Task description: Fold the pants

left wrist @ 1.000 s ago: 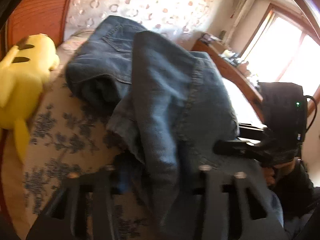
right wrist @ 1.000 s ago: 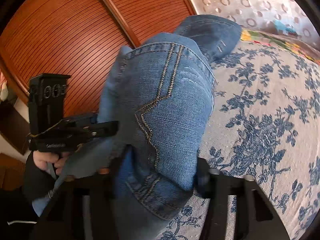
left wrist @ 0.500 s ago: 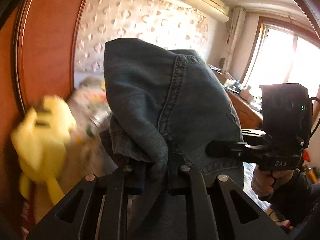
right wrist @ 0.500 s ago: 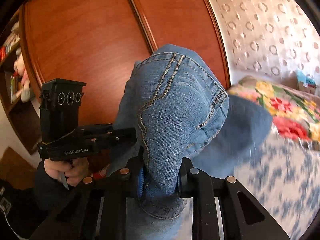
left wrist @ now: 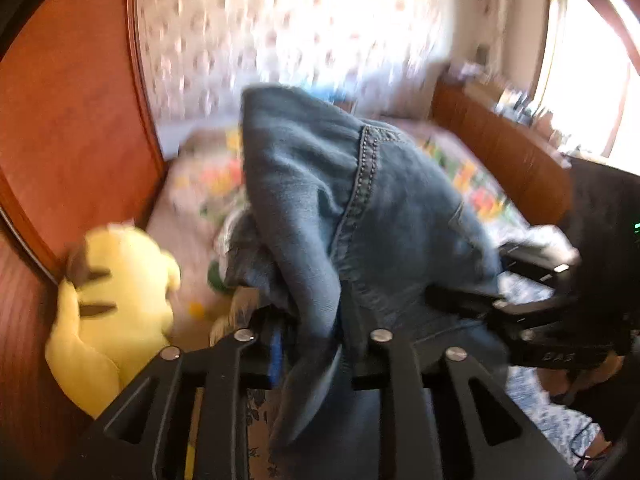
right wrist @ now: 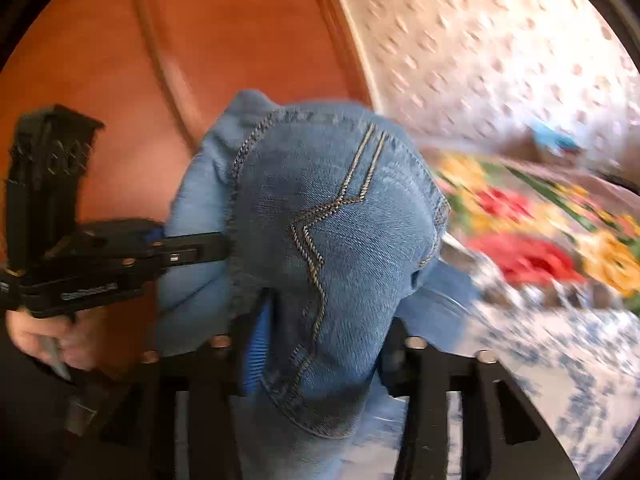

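We have the jeans (left wrist: 360,200) bunched and off the bed (right wrist: 560,360), unfolded. Our left gripper (left wrist: 312,336) pinches denim while opening; our right gripper (right wrist: 320,344) also opens with denim between. Folding remains.

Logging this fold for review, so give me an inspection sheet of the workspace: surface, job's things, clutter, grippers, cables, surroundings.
Surface: bed with blue floral sheet.
Job's things: blue jeans, bunched, lifted between both grippers.
Clutter: yellow plush toy by the wooden panel; colourful floral blanket further back.
Grippers: left gripper and right gripper both have denim between the jaws, which are opening.
Cables: nothing seen.
Surroundings: wooden panel, patterned wall, bright window; picture blurred.
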`<state>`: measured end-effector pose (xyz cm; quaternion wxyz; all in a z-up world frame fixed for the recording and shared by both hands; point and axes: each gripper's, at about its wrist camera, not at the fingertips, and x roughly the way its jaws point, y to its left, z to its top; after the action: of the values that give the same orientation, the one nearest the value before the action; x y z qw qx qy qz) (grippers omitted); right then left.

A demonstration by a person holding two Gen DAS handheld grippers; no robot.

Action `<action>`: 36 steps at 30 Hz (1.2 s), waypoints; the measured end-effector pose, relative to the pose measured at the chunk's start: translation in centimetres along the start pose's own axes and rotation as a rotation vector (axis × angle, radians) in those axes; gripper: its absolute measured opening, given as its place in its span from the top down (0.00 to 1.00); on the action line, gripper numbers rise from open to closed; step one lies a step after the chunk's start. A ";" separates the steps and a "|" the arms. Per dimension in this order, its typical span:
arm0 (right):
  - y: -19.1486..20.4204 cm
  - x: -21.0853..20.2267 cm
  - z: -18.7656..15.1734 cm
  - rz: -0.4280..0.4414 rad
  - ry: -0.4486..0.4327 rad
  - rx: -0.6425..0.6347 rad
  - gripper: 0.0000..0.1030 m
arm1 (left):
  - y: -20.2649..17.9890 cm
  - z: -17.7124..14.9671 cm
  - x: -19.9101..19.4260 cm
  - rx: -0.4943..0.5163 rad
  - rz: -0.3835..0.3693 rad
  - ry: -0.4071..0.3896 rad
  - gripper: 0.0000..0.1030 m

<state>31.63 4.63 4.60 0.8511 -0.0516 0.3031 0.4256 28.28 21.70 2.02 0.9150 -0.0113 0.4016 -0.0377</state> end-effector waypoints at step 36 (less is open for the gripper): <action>11.8 -29.7 -18.3 -0.361 -0.310 0.001 0.22 | -15.7 -8.7 -15.1 0.088 0.019 -0.440 0.09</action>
<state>0.53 -14.81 8.37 0.9497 -0.0386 0.1548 0.2694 10.76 7.36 7.96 0.9805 0.0245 0.1901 -0.0431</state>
